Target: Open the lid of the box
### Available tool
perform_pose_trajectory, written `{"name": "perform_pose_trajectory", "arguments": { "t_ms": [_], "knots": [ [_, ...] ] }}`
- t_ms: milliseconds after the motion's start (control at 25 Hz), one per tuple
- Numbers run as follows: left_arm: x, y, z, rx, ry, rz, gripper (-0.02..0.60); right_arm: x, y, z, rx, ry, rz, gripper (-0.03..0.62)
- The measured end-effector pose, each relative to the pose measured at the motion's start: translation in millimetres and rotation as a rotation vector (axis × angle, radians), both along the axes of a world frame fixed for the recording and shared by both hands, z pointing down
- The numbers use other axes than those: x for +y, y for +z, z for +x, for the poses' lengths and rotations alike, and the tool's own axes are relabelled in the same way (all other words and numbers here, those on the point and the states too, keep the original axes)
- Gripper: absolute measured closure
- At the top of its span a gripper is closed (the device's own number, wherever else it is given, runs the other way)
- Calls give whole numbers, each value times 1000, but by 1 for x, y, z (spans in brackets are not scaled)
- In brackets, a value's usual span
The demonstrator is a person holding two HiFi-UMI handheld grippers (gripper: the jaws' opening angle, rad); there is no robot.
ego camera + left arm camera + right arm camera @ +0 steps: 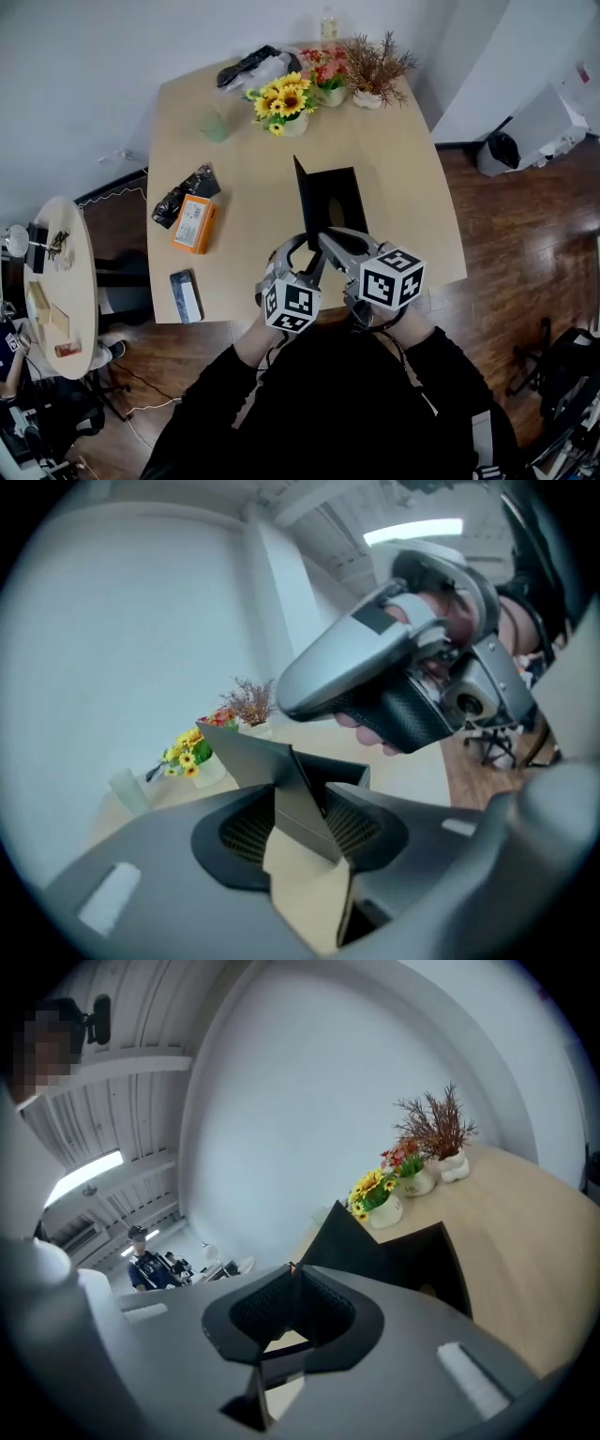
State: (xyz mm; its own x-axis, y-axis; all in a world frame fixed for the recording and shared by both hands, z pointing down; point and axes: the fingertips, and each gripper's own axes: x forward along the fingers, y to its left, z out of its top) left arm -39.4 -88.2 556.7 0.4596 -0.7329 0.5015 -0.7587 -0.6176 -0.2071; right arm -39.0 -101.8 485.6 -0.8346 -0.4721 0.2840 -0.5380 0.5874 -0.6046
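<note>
The black box [339, 199] lies open on the wooden table [244, 234], its lid [302, 192] standing upright along the left side. Both grippers meet at the lid's near end. In the left gripper view my left gripper [300, 829] is shut on a lid flap [302, 803], dark outside and brown cardboard inside. My right gripper [292, 1312] is shut on a thin black edge of the lid [345, 1237], with the open box [427, 1258] beyond. From above, the left gripper [314, 266] sits just below the right gripper [324, 237]. The right gripper's handle [375, 682] fills the left view's upper right.
Sunflowers [284, 101], red flowers [326, 75] and a dried plant [375, 67] stand at the table's far edge beside a green cup [214, 125]. An orange packet [195, 223], a black bag [180, 197] and a dark case [186, 295] lie at the left. A round side table [56, 281] stands further left.
</note>
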Motion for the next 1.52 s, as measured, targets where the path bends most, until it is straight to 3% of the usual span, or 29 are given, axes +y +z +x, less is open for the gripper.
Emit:
{"name": "perform_pose_trajectory", "arguments": {
  "t_ms": [240, 440, 840, 1280, 1520],
  "knots": [
    [5, 19, -39, 335, -159, -169, 453, -14, -12, 46, 172, 140, 228, 557],
    [6, 30, -49, 505, -205, -234, 454, -20, -14, 84, 240, 240, 291, 557],
    [8, 48, -57, 701, -295, -394, 451, -13, -5, 107, 295, 288, 311, 563],
    [7, 56, -61, 817, -337, -448, 449, -11, 2, 113, 304, 305, 288, 564],
    [15, 60, -68, 898, -413, -488, 449, -9, 10, 120, 306, 323, 259, 565]
  ]
}}
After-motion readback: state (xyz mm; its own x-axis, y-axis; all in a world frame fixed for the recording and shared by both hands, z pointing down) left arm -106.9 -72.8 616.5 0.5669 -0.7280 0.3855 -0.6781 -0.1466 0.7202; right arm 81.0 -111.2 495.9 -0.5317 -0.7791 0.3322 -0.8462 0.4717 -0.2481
